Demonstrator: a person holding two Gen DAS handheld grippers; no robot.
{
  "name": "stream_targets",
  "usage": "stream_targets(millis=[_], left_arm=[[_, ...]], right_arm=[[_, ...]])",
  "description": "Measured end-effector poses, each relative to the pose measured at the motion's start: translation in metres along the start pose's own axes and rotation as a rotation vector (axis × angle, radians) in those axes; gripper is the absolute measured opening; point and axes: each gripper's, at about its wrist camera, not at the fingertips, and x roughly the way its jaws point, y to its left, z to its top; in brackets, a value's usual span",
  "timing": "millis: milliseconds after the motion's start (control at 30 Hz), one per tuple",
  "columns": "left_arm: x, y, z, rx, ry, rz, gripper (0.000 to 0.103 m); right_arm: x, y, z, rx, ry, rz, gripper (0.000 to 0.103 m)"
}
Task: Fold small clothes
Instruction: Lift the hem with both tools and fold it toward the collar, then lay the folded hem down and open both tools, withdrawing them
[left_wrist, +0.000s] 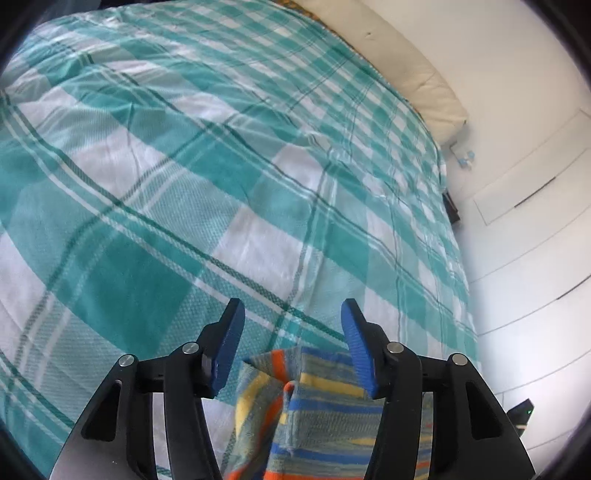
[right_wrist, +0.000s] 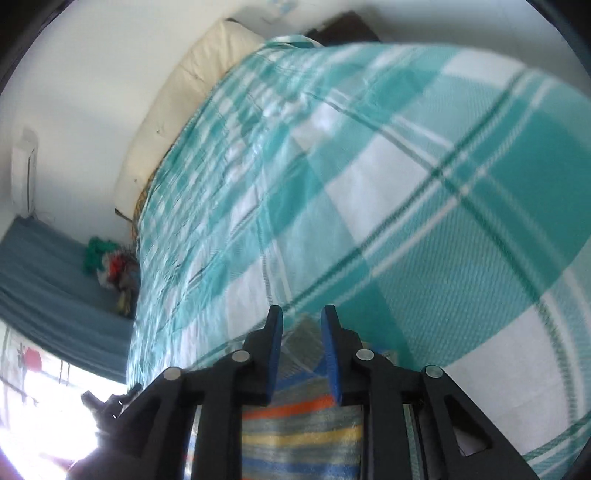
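The striped garment (left_wrist: 314, 413), a small knit piece banded in blue, yellow, orange and grey-green, lies on the near edge of the bed, right below both cameras and partly hidden by the gripper bodies. It looks light and limp, with a ribbed or woven texture that should give the pads some bite; it will sag and crumple rather than hold a shape, so it is best taken by a hem or a corner, with both layers pinched together, and lifted gently so the fold does not slide open. In the left wrist view a fold or opening with an orange edge shows near its middle, and the cloth is bunched there, not flat. The left hand-held gripper (left_wrist: 293, 347) stands wide open above it; its blue pads flank the garment's far edge without pressing on it. The right hand-held gripper (right_wrist: 302, 354) is parted only a little, its pads close on either side of a grey-green bit of the cloth, and they do not appear to clamp it, though blur makes this uncertain. Beyond the garment spreads the teal and white checked bedspread (left_wrist: 184, 184), soft and slightly wrinkled. At its far end lies a cream pillow (left_wrist: 406, 62) against a white wall (left_wrist: 517, 74).
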Motion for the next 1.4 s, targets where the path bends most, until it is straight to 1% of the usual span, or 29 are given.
stream_targets(millis=[67, 100, 167, 233, 300, 333, 400, 467, 500, 533, 600, 633, 667, 700, 767, 800, 867, 900, 967, 1000, 1033, 1100, 1133, 1200, 1267, 1300, 1333, 1367, 1400], left_arm=[[-0.017, -0.005, -0.010, 0.074, 0.012, 0.004, 0.060], [-0.026, -0.009, -0.019, 0.118, 0.029, -0.008, 0.060], [-0.037, -0.020, -0.039, 0.214, 0.102, -0.057, 0.060], [-0.041, -0.033, -0.068, 0.330, 0.231, -0.124, 0.062], [-0.027, -0.048, -0.101, 0.444, 0.403, -0.157, 0.063], [-0.017, -0.055, -0.116, 0.499, 0.457, -0.142, 0.063], [0.006, -0.071, -0.127, 0.565, 0.483, -0.078, 0.063], [0.027, -0.076, -0.116, 0.514, 0.470, -0.065, 0.063], [0.036, -0.077, -0.104, 0.476, 0.430, -0.046, 0.063], [0.042, -0.076, -0.089, 0.429, 0.373, -0.020, 0.063], [0.044, -0.067, -0.061, 0.317, 0.275, -0.008, 0.063], [0.039, -0.060, -0.049, 0.249, 0.233, -0.023, 0.063], [0.032, -0.056, -0.044, 0.217, 0.211, -0.038, 0.063], [0.024, -0.054, -0.043, 0.216, 0.195, -0.060, 0.063], [0.001, -0.059, -0.057, 0.308, 0.177, -0.092, 0.063], [-0.011, -0.063, -0.072, 0.374, 0.179, -0.111, 0.063], [-0.026, -0.069, -0.112, 0.498, 0.223, -0.158, 0.063], [-0.031, -0.069, -0.130, 0.550, 0.244, -0.157, 0.063], [-0.031, -0.059, -0.167, 0.634, 0.303, -0.084, 0.060], [-0.025, -0.048, -0.183, 0.651, 0.349, -0.018, 0.047], [-0.023, -0.034, -0.194, 0.642, 0.383, 0.032, 0.033], [-0.038, -0.015, -0.201, 0.609, 0.343, 0.029, 0.031], [-0.046, -0.009, -0.202, 0.598, 0.335, 0.044, 0.029], [-0.062, -0.004, -0.203, 0.574, 0.314, 0.075, 0.028], [-0.078, -0.004, -0.207, 0.551, 0.286, 0.084, 0.041], [-0.087, -0.006, -0.213, 0.542, 0.265, 0.087, 0.064], [-0.096, -0.009, -0.221, 0.543, 0.237, 0.091, 0.081], [-0.101, -0.013, -0.229, 0.551, 0.211, 0.094, 0.084], [-0.108, -0.016, -0.240, 0.564, 0.187, 0.101, 0.085]], right_arm=[[-0.006, 0.017, -0.007, -0.138, 0.046, -0.036, 0.024], [-0.006, 0.025, -0.013, -0.197, 0.090, -0.045, 0.023], [-0.002, 0.038, -0.028, -0.296, 0.196, -0.032, 0.023], [0.013, 0.050, -0.046, -0.386, 0.312, -0.044, 0.023], [0.040, 0.061, -0.057, -0.459, 0.421, -0.093, 0.024], [0.057, 0.065, -0.061, -0.490, 0.460, -0.146, 0.024], [0.079, 0.075, -0.056, -0.496, 0.424, -0.199, 0.024], [0.090, 0.091, -0.042, -0.482, 0.308, -0.211, 0.024], [0.088, 0.097, -0.034, -0.447, 0.213, -0.209, 0.025], [0.084, 0.100, -0.029, -0.405, 0.165, -0.190, 0.026], [0.074, 0.104, -0.025, -0.343, 0.121, -0.146, 0.027], [0.069, 0.108, -0.026, -0.348, 0.121, -0.137, 0.027], [0.064, 0.111, -0.031, -0.374, 0.129, -0.132, 0.027], [0.057, 0.116, -0.038, -0.424, 0.147, -0.128, 0.027], [0.042, 0.118, -0.055, -0.516, 0.187, -0.126, 0.027], [0.033, 0.118, -0.066, -0.562, 0.209, -0.117, 0.027], [0.013, 0.114, -0.094, -0.639, 0.254, -0.091, 0.027], [0.004, 0.111, -0.110, -0.667, 0.271, -0.069, 0.027], [-0.013, 0.095, -0.145, -0.718, 0.316, -0.047, 0.030], [-0.017, 0.085, -0.162, -0.744, 0.336, -0.077, 0.031], [-0.019, 0.069, -0.180, -0.762, 0.366, -0.132, 0.031], [-0.026, 0.034, -0.207, -0.743, 0.417, -0.230, 0.031], [-0.038, 0.024, -0.213, -0.736, 0.382, -0.228, 0.031], [-0.057, 0.020, -0.222, -0.735, 0.352, -0.254, 0.031], [-0.076, 0.026, -0.229, -0.723, 0.303, -0.325, 0.033], [-0.084, 0.029, -0.232, -0.708, 0.280, -0.330, 0.039], [-0.092, 0.035, -0.235, -0.693, 0.256, -0.322, 0.043], [-0.096, 0.037, -0.239, -0.687, 0.236, -0.321, 0.051], [-0.099, 0.040, -0.245, -0.687, 0.214, -0.327, 0.054]])
